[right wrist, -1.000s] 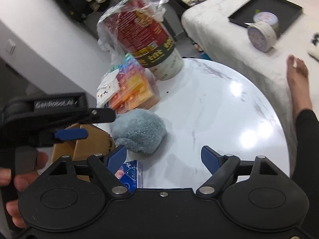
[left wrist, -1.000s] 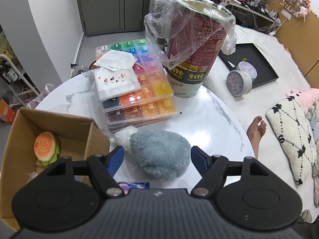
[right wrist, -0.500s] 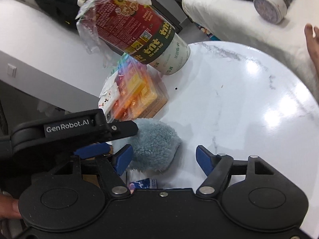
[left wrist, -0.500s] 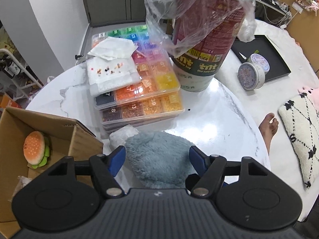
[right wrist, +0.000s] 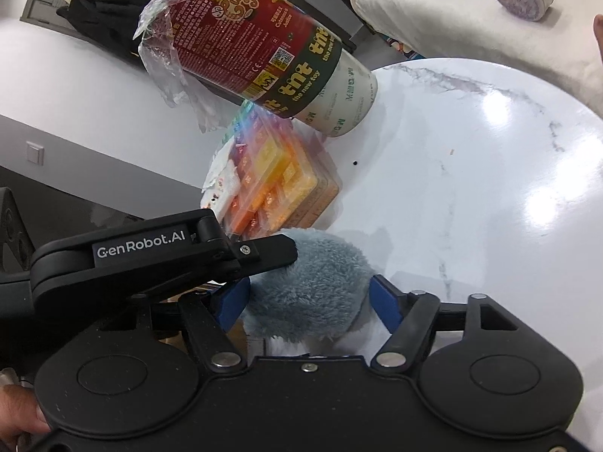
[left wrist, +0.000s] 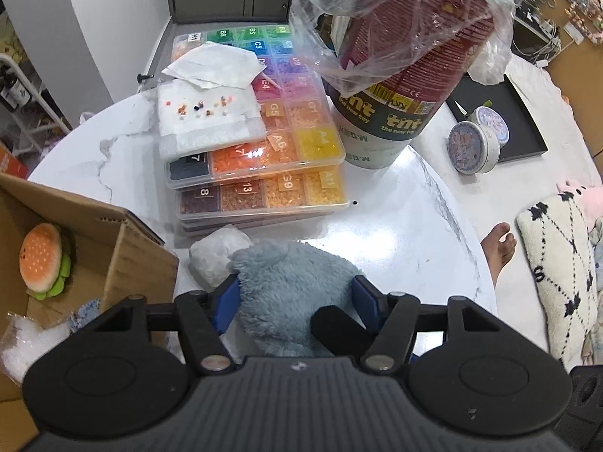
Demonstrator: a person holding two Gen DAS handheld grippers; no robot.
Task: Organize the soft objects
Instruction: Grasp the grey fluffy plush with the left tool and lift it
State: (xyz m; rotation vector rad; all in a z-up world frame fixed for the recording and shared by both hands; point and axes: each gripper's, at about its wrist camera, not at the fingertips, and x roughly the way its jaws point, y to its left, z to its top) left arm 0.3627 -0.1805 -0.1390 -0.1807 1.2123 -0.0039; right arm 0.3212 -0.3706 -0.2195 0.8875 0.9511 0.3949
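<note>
1. Left tongs (left wrist: 296,295) are closing around the blue-grey plush toy (left wrist: 290,290); both blue pads touch its fur.
2. Right tongs (right wrist: 309,299) are closing on the same plush from another side, pads against it.
3. The plush lies on the white marble counter (left wrist: 395,241), beside a cardboard box (left wrist: 124,248) containing a burger plush (left wrist: 41,256).
4. Beyond sit stacked bead cases (left wrist: 260,173) and a bagged red canister (left wrist: 399,75).
</note>
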